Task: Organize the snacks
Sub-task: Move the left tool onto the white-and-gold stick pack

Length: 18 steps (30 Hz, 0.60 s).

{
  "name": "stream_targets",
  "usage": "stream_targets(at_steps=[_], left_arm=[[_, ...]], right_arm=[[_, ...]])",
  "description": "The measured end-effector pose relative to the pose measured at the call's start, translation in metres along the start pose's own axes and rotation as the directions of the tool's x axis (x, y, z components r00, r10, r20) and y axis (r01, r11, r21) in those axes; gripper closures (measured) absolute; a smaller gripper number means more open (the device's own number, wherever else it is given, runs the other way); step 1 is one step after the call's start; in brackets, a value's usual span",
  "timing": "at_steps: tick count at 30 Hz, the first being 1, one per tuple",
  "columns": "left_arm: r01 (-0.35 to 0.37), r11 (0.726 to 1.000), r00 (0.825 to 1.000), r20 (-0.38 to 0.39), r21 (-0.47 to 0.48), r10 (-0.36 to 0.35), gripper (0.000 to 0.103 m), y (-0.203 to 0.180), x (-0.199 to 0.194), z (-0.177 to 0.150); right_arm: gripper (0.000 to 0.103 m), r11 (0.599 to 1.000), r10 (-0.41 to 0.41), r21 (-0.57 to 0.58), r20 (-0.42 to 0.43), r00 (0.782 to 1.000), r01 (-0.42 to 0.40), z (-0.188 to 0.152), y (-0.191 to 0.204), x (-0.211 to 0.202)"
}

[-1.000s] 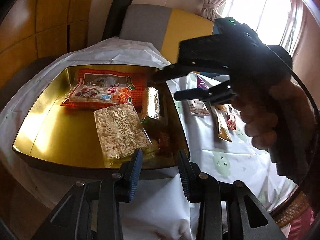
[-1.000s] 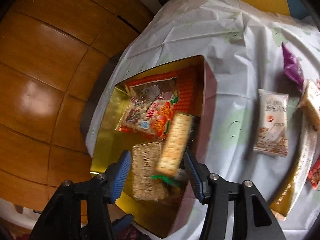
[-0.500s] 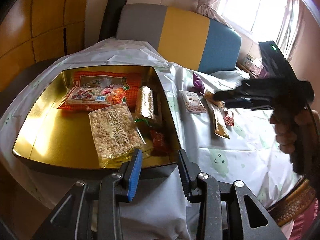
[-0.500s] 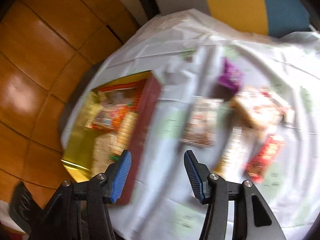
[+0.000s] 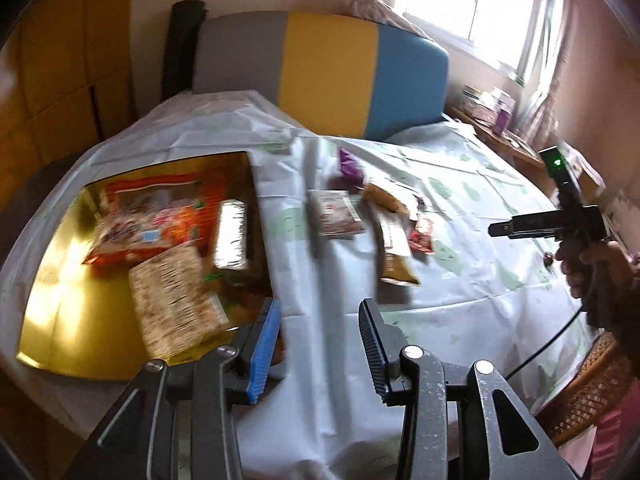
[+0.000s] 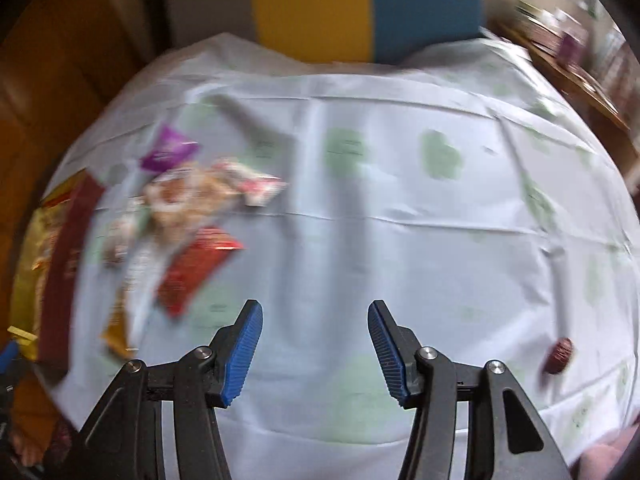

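A gold tray (image 5: pixel 48 288) at the table's left holds an orange-red bag (image 5: pixel 152 216), a rice-cracker pack (image 5: pixel 176 300) and a long clear-wrapped bar (image 5: pixel 232 232). Loose snacks lie on the white cloth: a purple packet (image 5: pixel 350 166), a white packet (image 5: pixel 334 212), a long yellow-brown sachet (image 5: pixel 394 248) and a red packet (image 6: pixel 196 268). My left gripper (image 5: pixel 316 344) is open and empty at the tray's near right corner. My right gripper (image 6: pixel 314 346) is open and empty over bare cloth, right of the snacks; it also shows in the left wrist view (image 5: pixel 544 224).
A small dark red round thing (image 6: pixel 560 354) lies on the cloth at the right. A grey, yellow and blue chair back (image 5: pixel 320 68) stands behind the table. A wicker chair (image 5: pixel 592 392) is at the near right. Wooden panels line the left wall.
The right gripper let the long bar go into the tray, then swung right, away from the tray and past the loose snacks. The left gripper shifted right along the tray's near edge.
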<state>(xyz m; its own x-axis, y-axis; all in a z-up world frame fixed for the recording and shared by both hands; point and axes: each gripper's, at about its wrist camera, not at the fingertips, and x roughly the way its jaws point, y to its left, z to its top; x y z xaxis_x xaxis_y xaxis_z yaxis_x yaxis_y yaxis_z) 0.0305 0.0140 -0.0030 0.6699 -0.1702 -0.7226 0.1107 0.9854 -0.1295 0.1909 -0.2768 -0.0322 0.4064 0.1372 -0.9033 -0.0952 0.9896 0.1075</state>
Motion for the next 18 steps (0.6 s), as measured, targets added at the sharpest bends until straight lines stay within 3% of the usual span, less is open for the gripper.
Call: stream_targets(at_steps=[4, 8, 13, 18], left_arm=[[0.023, 0.998, 0.999, -0.042, 0.052, -0.021, 0.061, -0.025, 0.019, 0.011], [0.033, 0.995, 0.997, -0.069, 0.097, -0.026, 0.061, -0.045, 0.041, 0.02], [0.055, 0.996, 0.988, -0.147, 0.069, -0.044, 0.061, -0.054, 0.079, 0.031], [0.065, 0.995, 0.985, -0.167, 0.08, -0.051, 0.061, -0.063, 0.101, 0.04]], right_arm=[[0.047, 0.989, -0.097, 0.113, -0.013, 0.995, 0.098, 0.002, -0.027, 0.006], [0.047, 0.98, -0.037, 0.197, -0.001, 0.999, 0.037, 0.006, -0.042, 0.003], [0.047, 0.979, -0.028, 0.205, 0.014, 1.0, 0.024, 0.008, -0.046, 0.002], [0.047, 0.977, -0.016, 0.211, 0.032, 0.999, 0.009, 0.008, -0.043, -0.002]])
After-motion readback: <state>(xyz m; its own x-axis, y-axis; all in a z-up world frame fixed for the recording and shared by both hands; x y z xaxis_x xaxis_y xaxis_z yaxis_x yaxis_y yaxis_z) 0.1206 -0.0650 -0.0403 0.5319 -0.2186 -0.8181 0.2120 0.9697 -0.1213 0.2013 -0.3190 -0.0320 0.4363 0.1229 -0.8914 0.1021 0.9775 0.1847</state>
